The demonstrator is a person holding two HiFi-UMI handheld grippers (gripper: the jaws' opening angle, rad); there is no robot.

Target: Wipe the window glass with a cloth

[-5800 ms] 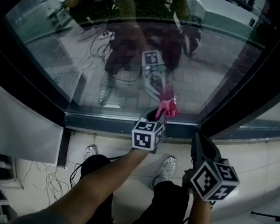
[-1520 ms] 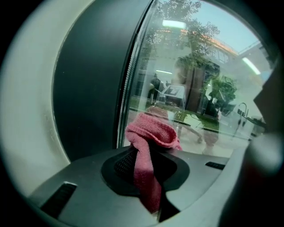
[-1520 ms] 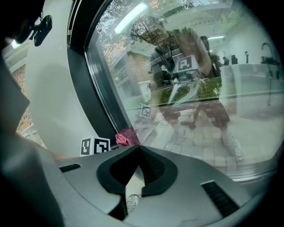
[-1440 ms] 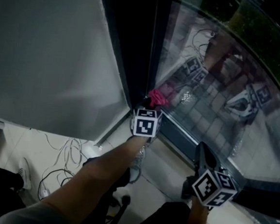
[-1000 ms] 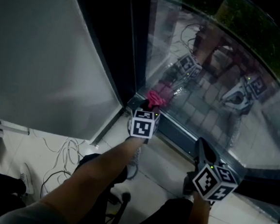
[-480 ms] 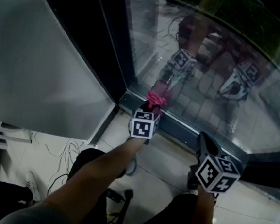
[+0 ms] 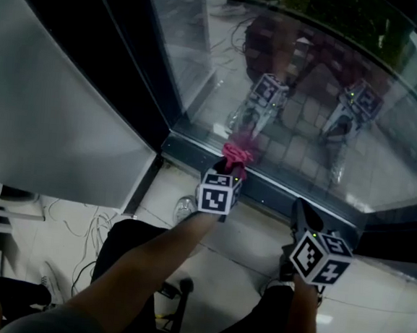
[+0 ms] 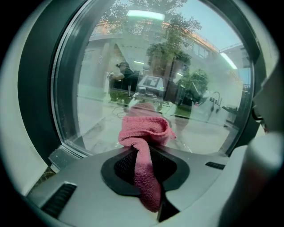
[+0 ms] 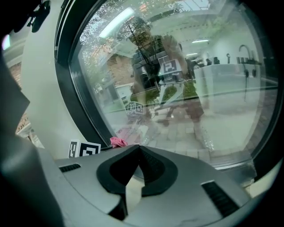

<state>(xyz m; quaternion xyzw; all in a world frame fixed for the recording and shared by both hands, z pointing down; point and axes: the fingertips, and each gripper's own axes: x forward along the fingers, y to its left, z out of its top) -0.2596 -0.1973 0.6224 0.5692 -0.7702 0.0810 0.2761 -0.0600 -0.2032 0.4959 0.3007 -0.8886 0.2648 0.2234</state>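
My left gripper (image 7: pixel 230 173) is clamped on the pink cloth (image 7: pixel 237 154). Its bunched end looks pressed against the window glass (image 7: pixel 324 85), low down, just above the bottom frame (image 7: pixel 188 153). My right gripper (image 7: pixel 300 212) hangs closed and empty. I judge that most of the pane is left to wipe.

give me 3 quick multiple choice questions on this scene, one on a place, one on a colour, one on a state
1. Where is the cloth?
A. on the floor
B. in the left gripper, low at the window glass
C. on a chair

2. What colour is the cloth?
A. white
B. pink
C. blue

3. How do the right gripper's jaws stand?
A. shut, nothing between
B. wide apart
C. shut on a bottle

Answers: B, the left gripper view shows the jaws clamping it; B, it is pink in every view; A, the tips meet with nothing between them.
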